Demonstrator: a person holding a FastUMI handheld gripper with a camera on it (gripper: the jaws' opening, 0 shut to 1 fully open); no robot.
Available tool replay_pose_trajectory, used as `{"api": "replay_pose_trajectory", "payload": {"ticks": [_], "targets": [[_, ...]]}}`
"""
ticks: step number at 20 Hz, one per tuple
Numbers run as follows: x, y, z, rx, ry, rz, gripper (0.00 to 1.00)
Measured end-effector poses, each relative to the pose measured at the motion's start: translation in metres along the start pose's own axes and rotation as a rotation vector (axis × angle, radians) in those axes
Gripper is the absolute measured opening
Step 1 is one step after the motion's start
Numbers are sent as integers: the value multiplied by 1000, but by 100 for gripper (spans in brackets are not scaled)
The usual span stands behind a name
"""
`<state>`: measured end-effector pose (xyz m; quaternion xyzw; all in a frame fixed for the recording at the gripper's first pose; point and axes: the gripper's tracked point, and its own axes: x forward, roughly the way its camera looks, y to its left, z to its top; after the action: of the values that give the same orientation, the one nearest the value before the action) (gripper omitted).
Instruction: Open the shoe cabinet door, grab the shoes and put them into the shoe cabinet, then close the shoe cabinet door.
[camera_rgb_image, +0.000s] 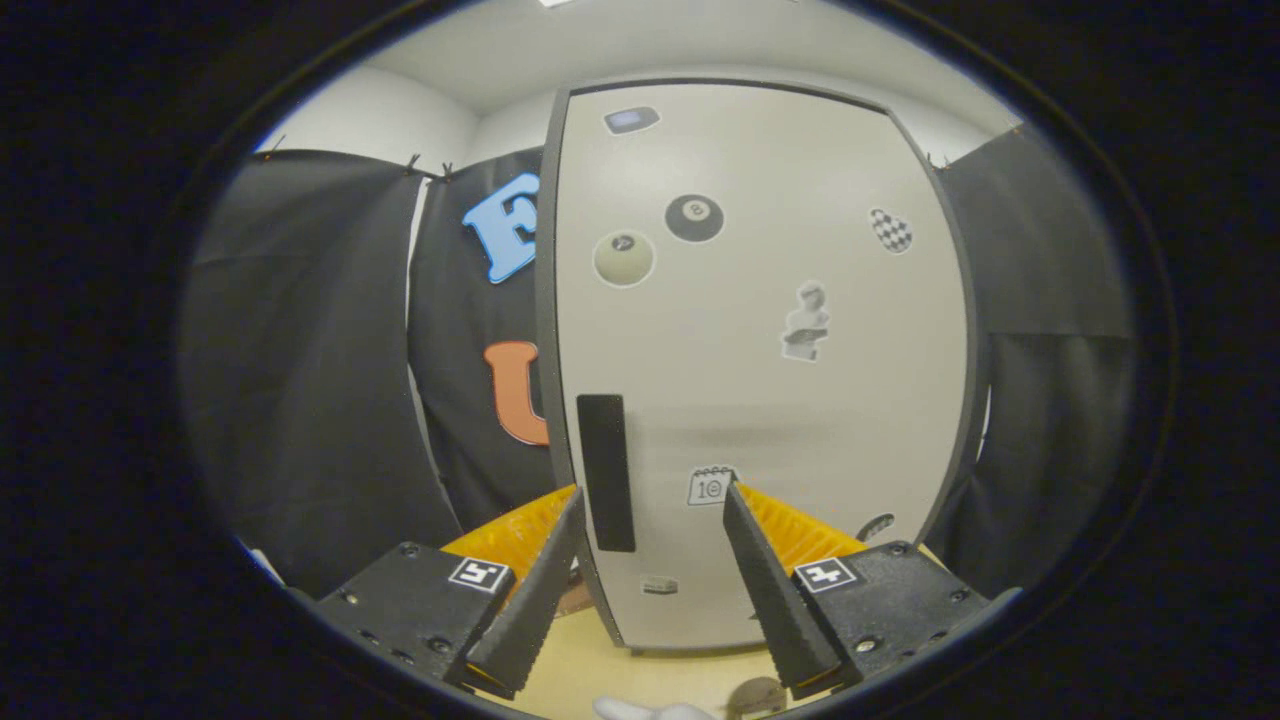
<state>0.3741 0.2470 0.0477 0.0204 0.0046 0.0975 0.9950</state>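
Here the gripper (652, 500), fingers apart and holding nothing, faces the shut cabinet door (760, 350) with its dark handle (606, 472) between them, so the opening step looks to be in hand, and next the fingers must catch that handle.

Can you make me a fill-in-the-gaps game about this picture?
1. The shoe cabinet door is ____.
2. The fingers are spread ____, holding nothing.
3. The dark handle on the door stands just ahead of the fingers, nearer the door's ____ edge.
4. The eight-ball sticker is ____ the handle.

Missing words: closed; open; left; above
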Motion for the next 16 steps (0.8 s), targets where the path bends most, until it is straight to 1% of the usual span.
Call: {"api": "replay_pose_trajectory", "payload": {"ticks": [3, 5, 7, 8, 9, 10, 12, 13, 16], "targets": [[32, 12, -5, -9, 16, 14, 89], [52, 16, -12, 15, 43, 19, 89], [65, 19, -15, 60, 54, 24, 89], [63, 17, -15, 65, 54, 10, 89], [67, 12, -13, 58, 37, -11, 79], [68, 17, -15, 67, 36, 7, 66], [69, 19, -16, 35, 54, 9, 41], [67, 18, -16, 29, 56, 8, 36], [62, 18, -18, 31, 63, 38, 31]]}}
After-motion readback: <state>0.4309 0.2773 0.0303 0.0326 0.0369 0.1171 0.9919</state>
